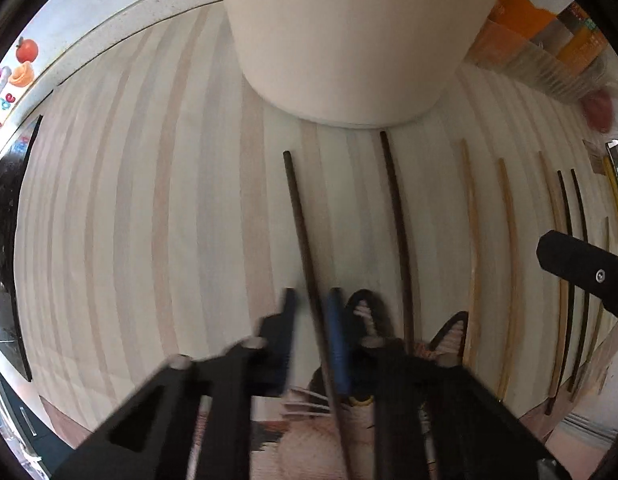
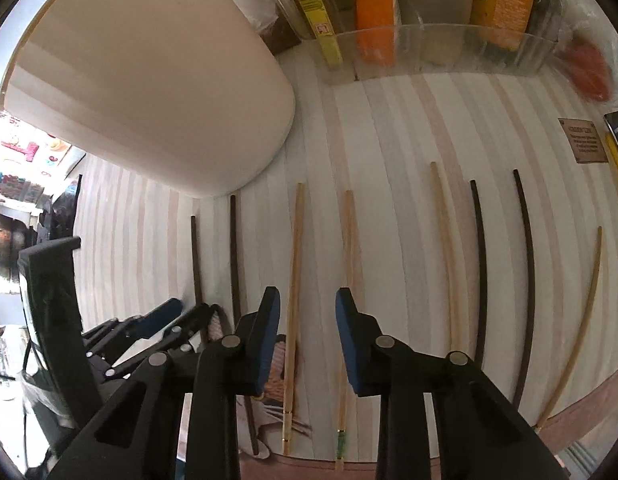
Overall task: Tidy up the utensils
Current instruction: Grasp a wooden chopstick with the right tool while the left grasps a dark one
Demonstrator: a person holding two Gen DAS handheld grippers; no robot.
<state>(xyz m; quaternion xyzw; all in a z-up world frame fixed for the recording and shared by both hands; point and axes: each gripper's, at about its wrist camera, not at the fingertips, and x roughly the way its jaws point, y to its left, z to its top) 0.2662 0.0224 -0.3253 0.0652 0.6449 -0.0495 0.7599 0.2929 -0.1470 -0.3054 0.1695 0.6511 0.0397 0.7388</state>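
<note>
On the striped counter (image 2: 389, 128), chopsticks lie side by side before a tall cream utensil holder (image 2: 157, 92); none can be seen in it, so the sorting looks barely begun. The left gripper (image 1: 313, 312) has its jaws closed on the leftmost dark chopstick (image 1: 299, 216), which still rests on the counter. The right gripper (image 2: 307, 316) has its jaws partly open, straddling two bamboo chopsticks (image 2: 295, 260), with no firm grip evident. Every chopstick remains to be moved.

We see a cream container (image 2: 149, 92) on the pale striped table (image 2: 389, 140); right of it lie dark brown chopsticks (image 2: 233, 248), tan chopsticks (image 2: 295, 264), then black chopsticks (image 2: 527, 264).
</note>
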